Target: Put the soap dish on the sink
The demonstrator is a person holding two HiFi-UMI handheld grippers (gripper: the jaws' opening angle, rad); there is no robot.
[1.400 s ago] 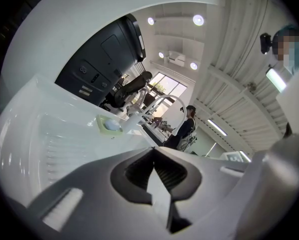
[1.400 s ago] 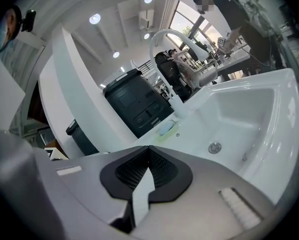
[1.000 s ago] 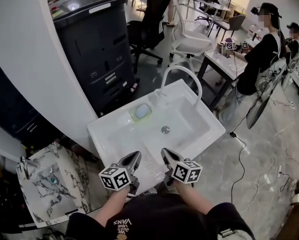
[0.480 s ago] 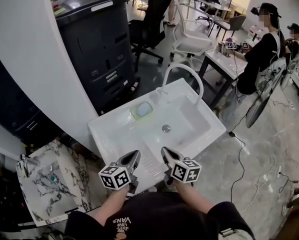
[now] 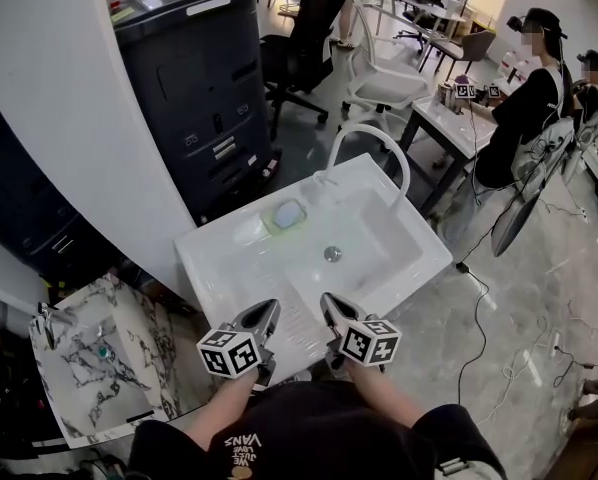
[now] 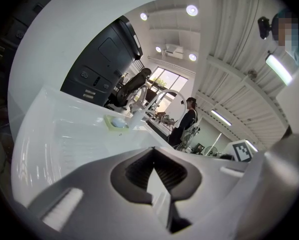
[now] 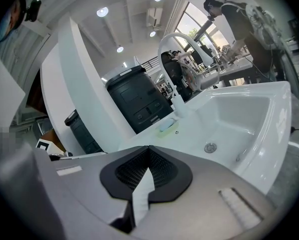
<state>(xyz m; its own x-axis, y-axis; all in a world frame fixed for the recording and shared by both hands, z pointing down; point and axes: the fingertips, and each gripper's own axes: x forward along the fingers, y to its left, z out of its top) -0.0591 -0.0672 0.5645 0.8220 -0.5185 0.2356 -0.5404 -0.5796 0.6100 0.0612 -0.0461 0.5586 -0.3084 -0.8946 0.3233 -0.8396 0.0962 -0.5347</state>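
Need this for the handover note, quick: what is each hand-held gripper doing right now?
Left hand-held gripper: closed, holding nothing.
Right hand-held gripper: closed, holding nothing.

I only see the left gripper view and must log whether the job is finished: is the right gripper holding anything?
Observer: No, the right gripper is shut, with nothing between its jaws.
Operator: Where are both grippers relative to the sink?
Observer: Side by side at the near edge of the sink, the left gripper beside the right, well apart from the soap dish on the back ledge.
Operator: Anything down inside the sink?
Observer: Only the drain shows there.
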